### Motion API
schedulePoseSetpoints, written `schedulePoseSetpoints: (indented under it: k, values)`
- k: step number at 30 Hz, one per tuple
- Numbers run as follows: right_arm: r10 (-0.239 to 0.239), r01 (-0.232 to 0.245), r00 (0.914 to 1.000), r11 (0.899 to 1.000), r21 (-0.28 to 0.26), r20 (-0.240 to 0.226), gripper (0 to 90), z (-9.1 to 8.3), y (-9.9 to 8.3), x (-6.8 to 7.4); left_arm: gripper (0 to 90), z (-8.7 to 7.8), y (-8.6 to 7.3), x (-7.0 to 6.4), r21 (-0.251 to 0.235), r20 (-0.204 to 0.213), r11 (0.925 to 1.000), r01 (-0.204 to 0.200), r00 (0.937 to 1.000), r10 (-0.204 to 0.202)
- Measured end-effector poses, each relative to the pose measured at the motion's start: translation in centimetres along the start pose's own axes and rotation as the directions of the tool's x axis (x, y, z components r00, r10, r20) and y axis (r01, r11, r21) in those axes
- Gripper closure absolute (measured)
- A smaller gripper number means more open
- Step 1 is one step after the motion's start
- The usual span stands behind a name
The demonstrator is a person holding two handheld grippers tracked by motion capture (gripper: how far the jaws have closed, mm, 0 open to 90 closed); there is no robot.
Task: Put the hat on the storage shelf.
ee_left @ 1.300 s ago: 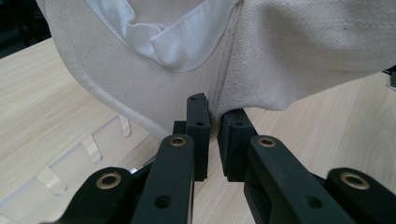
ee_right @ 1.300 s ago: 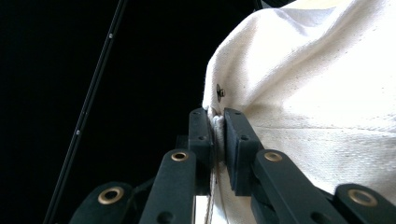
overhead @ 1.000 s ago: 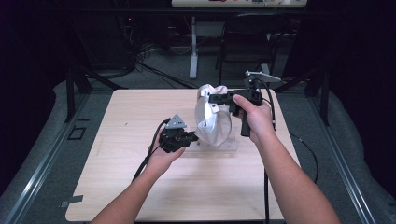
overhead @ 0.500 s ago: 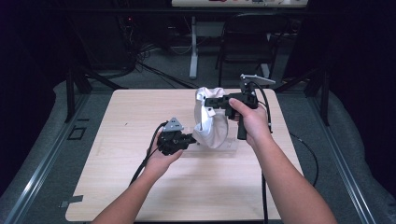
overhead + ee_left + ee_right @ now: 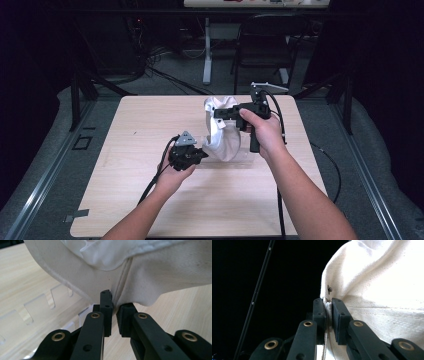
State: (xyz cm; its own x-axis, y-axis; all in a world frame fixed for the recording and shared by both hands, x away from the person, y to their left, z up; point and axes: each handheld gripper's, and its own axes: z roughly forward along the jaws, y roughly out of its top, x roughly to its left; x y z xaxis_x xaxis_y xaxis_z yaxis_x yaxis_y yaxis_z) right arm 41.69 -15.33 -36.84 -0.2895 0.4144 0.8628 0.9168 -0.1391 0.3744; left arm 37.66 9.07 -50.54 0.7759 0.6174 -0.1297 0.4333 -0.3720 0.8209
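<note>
A white canvas cloth item [image 5: 223, 131] stands bunched upright at the middle of the wooden table [image 5: 130, 135]. My right gripper [image 5: 218, 113] is held high and shut on its upper edge; in the right gripper view the jaws [image 5: 329, 305] pinch a hem just below a small metal rivet [image 5: 329, 289]. My left gripper [image 5: 201, 153] is low at the cloth's near-left bottom. In the left gripper view it is shut [image 5: 114, 305] on a seam of the cloth [image 5: 155, 280] close to the tabletop.
A clear slotted acrylic plate [image 5: 37, 308] lies flat on the table under the cloth, also seen as a faint sheet [image 5: 235, 163] in the high view. Cables trail from both grippers toward the near edge. A chair and stands sit beyond the table's far side.
My right gripper has shifted slightly left and down with the cloth's top edge still in it. The left gripper has hardly moved.
</note>
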Motion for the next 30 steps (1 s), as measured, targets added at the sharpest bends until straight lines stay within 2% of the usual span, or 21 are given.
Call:
schedulePoseSetpoints:
  k: [4,8,11,12,15,16,27,29,30]
  values:
    - [-0.007,0.007,0.9999,1.0,0.015,0.011,82.3,0.0,-0.1,-0.1,85.0,0.0,-0.5,0.3,0.029,-0.013,0.9989,0.036,0.9993,-0.036]
    - [-0.011,0.011,0.9994,1.0,0.018,0.034,82.3,0.1,-0.2,-0.2,85.4,0.3,-0.7,0.2,0.061,-0.014,0.997,0.047,0.9988,-0.046]
    - [-0.013,0.012,0.9985,1.0,0.022,0.053,82.3,0.3,-0.3,-0.5,85.4,0.9,-1.0,0.4,0.116,-0.017,0.9922,0.047,0.9988,-0.045]
    - [-0.016,0.014,0.9973,1.0,0.026,0.072,82.3,0.4,-0.4,-0.7,85.4,0.9,-1.0,0.5,0.112,-0.018,0.9922,0.054,0.9985,-0.053]
    - [-0.004,0.003,0.9979,1.0,0.021,0.065,82.3,0.4,-0.4,-1.1,85.4,0.9,-1.0,0.4,0.111,-0.024,0.9921,0.058,0.9981,-0.056]
    - [0.0,-0.001,0.998,1.0,0.014,0.064,82.3,0.4,-0.4,-1.3,85.4,0.9,-1.0,0.2,0.112,-0.03,0.9925,0.05,0.9985,-0.046]
    - [-0.007,0.006,0.9979,1.0,0.011,0.064,82.2,0.2,-0.5,-1.3,82.5,1.0,-1.1,-0.1,0.095,-0.045,0.9947,0.04,0.9983,-0.036]
    - [-0.01,0.01,0.9978,1.0,0.01,0.065,82.2,0.2,-0.5,-1.3,79.9,1.0,-1.1,-0.2,0.095,-0.044,0.9945,0.043,0.9982,-0.039]
    - [-0.013,0.012,0.9976,1.0,0.011,0.068,82.1,0.1,-0.5,-1.3,75.9,1.0,-1.1,-0.3,0.097,-0.054,0.9948,0.032,0.9982,-0.027]
